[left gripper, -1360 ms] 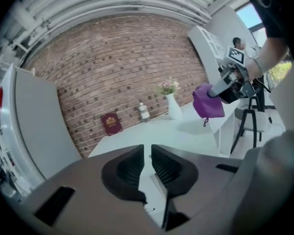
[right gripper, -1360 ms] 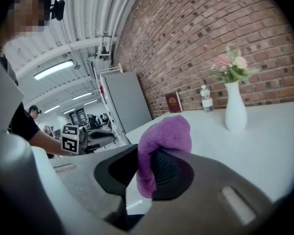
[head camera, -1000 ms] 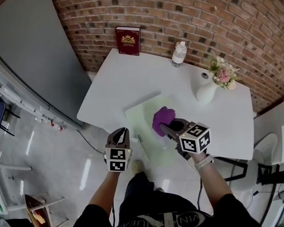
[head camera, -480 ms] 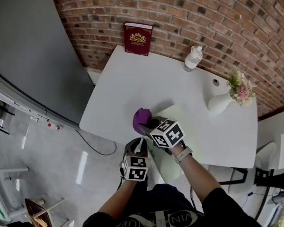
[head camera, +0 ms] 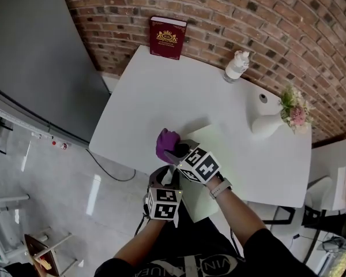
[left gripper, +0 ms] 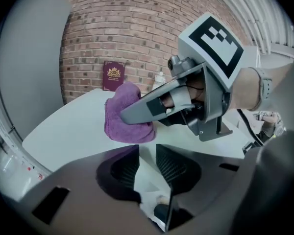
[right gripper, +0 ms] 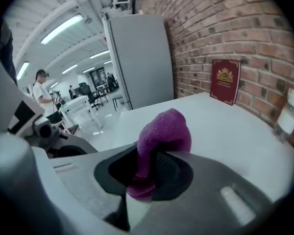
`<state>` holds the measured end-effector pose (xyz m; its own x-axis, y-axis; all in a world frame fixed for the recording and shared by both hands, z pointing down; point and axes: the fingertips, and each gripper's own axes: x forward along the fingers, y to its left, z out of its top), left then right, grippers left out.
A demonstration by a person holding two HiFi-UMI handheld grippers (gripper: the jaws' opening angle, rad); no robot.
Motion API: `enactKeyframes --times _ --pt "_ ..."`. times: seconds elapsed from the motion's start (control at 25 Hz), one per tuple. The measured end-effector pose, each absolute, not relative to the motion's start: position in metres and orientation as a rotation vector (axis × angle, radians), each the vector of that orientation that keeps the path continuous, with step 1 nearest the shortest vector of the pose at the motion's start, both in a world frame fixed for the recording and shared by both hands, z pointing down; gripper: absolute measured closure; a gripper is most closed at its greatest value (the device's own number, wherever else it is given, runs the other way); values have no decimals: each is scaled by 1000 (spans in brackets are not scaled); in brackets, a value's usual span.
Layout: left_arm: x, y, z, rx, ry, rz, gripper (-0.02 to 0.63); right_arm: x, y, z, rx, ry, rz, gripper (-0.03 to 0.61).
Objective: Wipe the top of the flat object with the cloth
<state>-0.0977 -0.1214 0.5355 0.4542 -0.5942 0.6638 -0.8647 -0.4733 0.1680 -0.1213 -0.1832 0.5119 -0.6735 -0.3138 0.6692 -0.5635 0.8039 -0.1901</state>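
Left tool: my left gripper [head camera: 161,175] has just been opening its jaws. They now stand slightly apart, with what looks like the pale near edge of the flat object [head camera: 212,140] in the gap. The pads are not pressing on it.
Right tool: my right gripper [head camera: 176,153] is pinched on the purple cloth [head camera: 166,143], which bulges out beyond the tips.
Flat object position: it lies on the white table [head camera: 150,97] at the near side. Its near end seems to hang over the table edge towards me.
Cloth position: at the sheet's left edge, by its far left corner, over bare table more than over the sheet.
Risk, sheet shift: I judge the sheet is no longer clamped. A firm stroke could drag it along the table or tip the overhanging end off.
Risk, wrong surface: wiping from here would clean table, not sheet. The stroke must first move right onto the sheet.
Risk, cloth loss: only part of the cloth is gripped. Friction could pull the wad free.
Risk, collision: the two grippers sit just beside each other. A stroke back towards me could strike my left gripper.
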Motion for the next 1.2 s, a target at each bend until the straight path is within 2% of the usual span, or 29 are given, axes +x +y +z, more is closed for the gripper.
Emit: enactKeyframes --times 0.24,0.8,1.08,1.2 --pt "-95 -117 535 2200 -1302 769 535 -95 -184 515 576 -2240 346 518" --pt "-97 -117 536 2098 -1420 688 548 71 -243 520 819 -2127 415 518" --pt "-97 -117 534 2028 -1460 546 548 120 -256 518 961 -2034 335 518" --pt "-102 -113 519 2067 -1484 499 546 112 -249 492 1002 -2139 311 518"
